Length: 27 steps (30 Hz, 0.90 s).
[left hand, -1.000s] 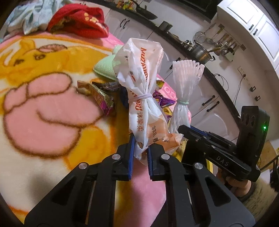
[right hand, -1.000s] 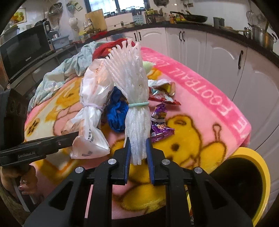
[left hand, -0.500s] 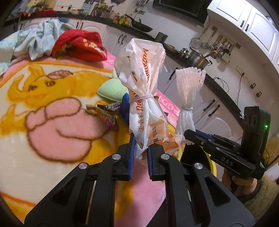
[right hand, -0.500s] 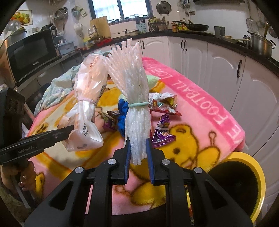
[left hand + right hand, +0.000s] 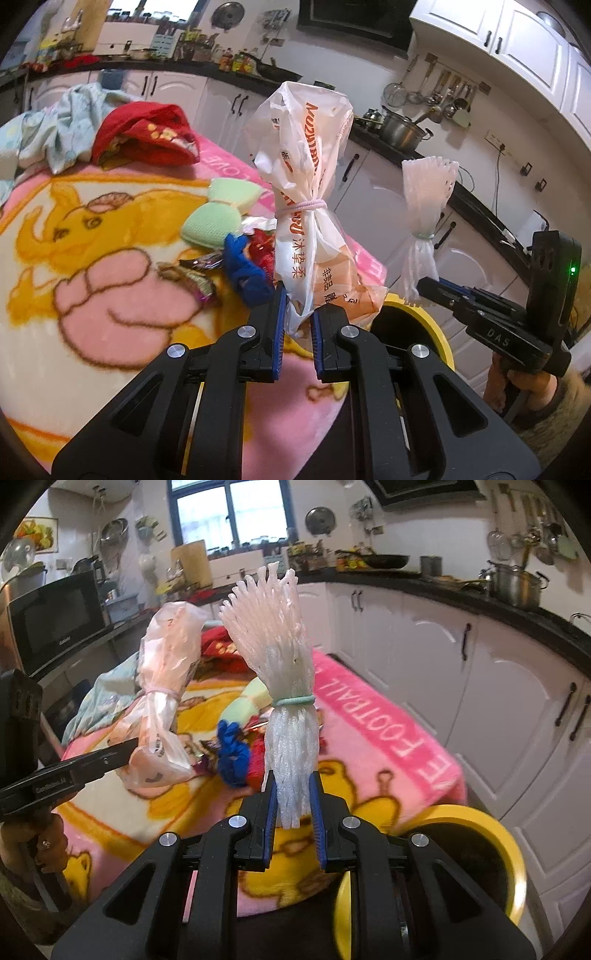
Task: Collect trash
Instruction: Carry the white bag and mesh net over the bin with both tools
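My left gripper (image 5: 297, 314) is shut on a white and orange plastic bag (image 5: 306, 192) tied with a pink band, held upright above the table edge. My right gripper (image 5: 291, 797) is shut on a white foam net bundle (image 5: 280, 672) tied with a green band. Each held item also shows in the other view: the foam net bundle (image 5: 424, 206) and the plastic bag (image 5: 162, 686). A yellow-rimmed black bin (image 5: 476, 845) stands below, beside the table; it also shows in the left wrist view (image 5: 417, 325). Candy wrappers (image 5: 195, 273) and a blue crumpled item (image 5: 245, 273) lie on the blanket.
The table wears a pink and yellow cartoon blanket (image 5: 92, 236). On it lie a green sponge-like bow (image 5: 218, 214), a red cloth (image 5: 144, 133) and a pale blue cloth (image 5: 62, 125). White kitchen cabinets (image 5: 480, 686) run along the right.
Both grippers have lifted and pulled back from the table with their items still held. The yellow bin has come further into view below them.
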Available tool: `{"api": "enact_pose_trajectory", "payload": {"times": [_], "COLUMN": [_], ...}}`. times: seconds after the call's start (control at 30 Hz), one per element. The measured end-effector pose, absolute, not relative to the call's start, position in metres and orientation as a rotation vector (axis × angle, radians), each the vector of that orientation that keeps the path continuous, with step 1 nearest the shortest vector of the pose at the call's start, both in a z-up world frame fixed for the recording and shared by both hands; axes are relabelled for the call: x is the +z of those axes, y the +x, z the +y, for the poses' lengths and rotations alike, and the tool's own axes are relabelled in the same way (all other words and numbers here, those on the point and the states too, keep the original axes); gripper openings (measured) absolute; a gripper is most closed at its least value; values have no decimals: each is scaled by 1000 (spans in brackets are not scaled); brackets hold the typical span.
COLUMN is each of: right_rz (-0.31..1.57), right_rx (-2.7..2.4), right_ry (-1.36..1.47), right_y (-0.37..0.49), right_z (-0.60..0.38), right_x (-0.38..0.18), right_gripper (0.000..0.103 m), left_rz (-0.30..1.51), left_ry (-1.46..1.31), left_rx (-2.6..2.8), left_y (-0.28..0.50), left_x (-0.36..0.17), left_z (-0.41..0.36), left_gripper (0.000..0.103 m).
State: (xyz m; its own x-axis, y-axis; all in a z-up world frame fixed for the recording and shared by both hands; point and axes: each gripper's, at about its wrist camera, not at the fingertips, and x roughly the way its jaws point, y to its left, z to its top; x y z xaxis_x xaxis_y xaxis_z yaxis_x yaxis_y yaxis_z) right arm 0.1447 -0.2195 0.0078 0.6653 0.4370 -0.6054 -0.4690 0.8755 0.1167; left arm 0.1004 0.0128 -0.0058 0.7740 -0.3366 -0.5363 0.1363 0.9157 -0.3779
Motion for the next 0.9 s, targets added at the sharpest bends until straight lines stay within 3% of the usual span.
{"api": "enact_pose_trajectory", "payload": {"times": [0.9], "right_rz": [617], "right_rx": [264], "right_ry": [89], "right_y": [110], "right_z": [-336], "right_x": [20], "right_gripper": [17], "left_rz": [612], "left_ry": [-189], "left_rx": [-414], "left_y": [117], "left_x": [12], "left_z": [-86], "left_gripper": [7]}}
